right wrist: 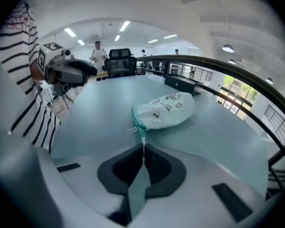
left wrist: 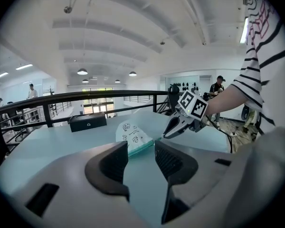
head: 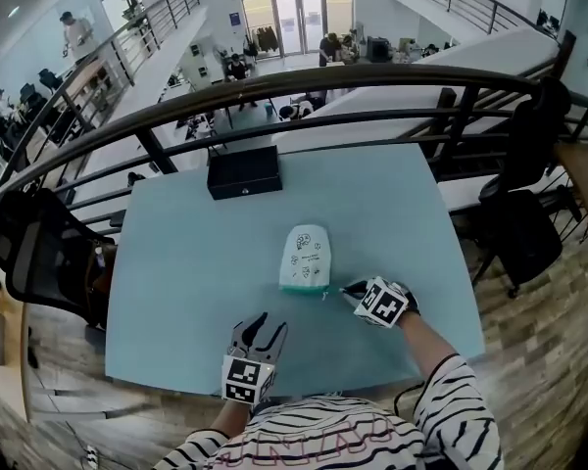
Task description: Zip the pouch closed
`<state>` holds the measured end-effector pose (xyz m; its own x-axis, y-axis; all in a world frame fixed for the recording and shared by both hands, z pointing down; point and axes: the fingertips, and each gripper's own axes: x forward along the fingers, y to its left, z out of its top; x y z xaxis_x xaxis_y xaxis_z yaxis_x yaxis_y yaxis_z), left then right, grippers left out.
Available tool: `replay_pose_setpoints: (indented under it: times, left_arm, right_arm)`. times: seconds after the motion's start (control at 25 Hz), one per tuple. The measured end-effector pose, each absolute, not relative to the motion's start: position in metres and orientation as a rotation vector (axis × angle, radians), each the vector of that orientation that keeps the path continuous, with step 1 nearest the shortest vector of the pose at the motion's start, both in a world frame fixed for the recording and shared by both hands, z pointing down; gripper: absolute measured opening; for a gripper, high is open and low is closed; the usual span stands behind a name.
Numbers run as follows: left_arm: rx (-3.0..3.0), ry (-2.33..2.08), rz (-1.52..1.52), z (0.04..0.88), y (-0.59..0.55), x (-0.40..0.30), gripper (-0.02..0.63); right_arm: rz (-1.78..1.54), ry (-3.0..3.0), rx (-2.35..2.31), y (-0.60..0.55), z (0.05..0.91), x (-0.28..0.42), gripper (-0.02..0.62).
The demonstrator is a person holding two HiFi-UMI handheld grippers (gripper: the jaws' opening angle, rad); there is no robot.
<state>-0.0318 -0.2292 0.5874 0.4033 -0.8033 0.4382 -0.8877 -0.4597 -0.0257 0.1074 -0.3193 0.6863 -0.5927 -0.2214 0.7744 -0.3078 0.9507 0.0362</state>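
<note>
My left tongs released, empty, near front edge. Right tongs clenched on zipper pull. I'd pin the pouch, then pull straight.

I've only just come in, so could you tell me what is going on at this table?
A person is working on a pouch that lies on the table, using two hand-held grippers. The right gripper has its jaws shut on the pull at the pouch's near end. The left gripper is open and empty, short of the pouch and not touching it. Whether the zip is closed cannot be told.
</note>
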Motion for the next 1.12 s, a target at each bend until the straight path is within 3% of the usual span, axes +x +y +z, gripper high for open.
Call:
replay_pose_setpoints:
  times: [0.76, 1.12]
  left_arm:
    - [2.496, -1.267, 0.711, 0.640, -0.273, 0.035, 0.172]
    - [2.384, -1.308, 0.586, 0.641, -0.271, 0.046, 0.155]
  right_arm:
    - [0.455, -2.427, 0.570, -0.273, 0.610, 0.080, 0.031]
    - [0.509, -2.410, 0.699, -0.264, 0.601, 0.086, 0.029]
